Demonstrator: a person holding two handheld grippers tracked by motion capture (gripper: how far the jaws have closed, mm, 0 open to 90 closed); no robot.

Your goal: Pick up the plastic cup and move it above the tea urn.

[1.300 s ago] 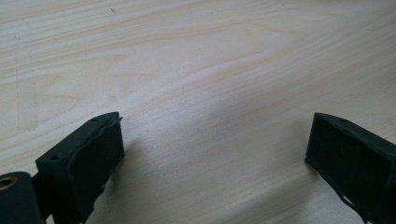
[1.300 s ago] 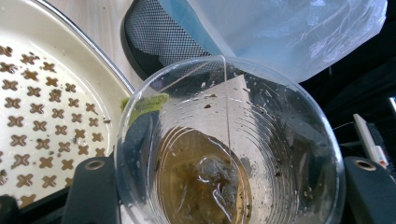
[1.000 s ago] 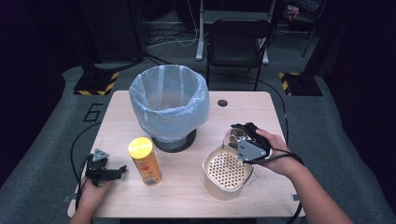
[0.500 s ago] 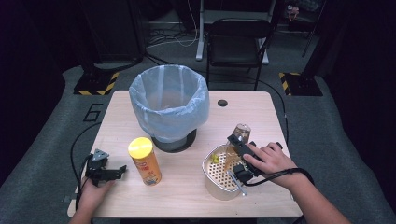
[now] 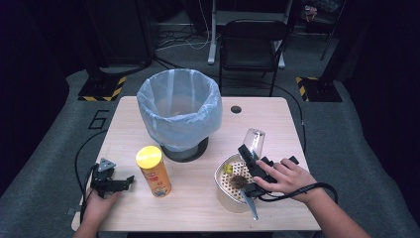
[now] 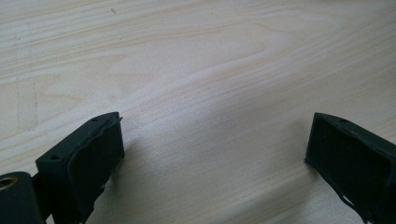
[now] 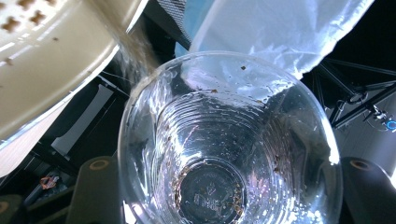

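A pale wooden table (image 5: pixel 277 119) stands on grey carpet in a dark room, with a black chair (image 5: pixel 250 47) beyond its far edge. The right gripper (image 5: pixel 251 157) has its jaws clamped on a clear plastic cup (image 5: pixel 253 141), tipped beside the cream strainer bowl (image 5: pixel 229 197) that lies just under them. The left gripper (image 5: pixel 130 179) rests on the table with its jaws apart and empty, a yellow-lidded can (image 5: pixel 153 170) just past its tips and a bag-lined bin (image 5: pixel 179 113) farther off.

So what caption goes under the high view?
Right tongs tip a clear plastic cup over the strainer pot.
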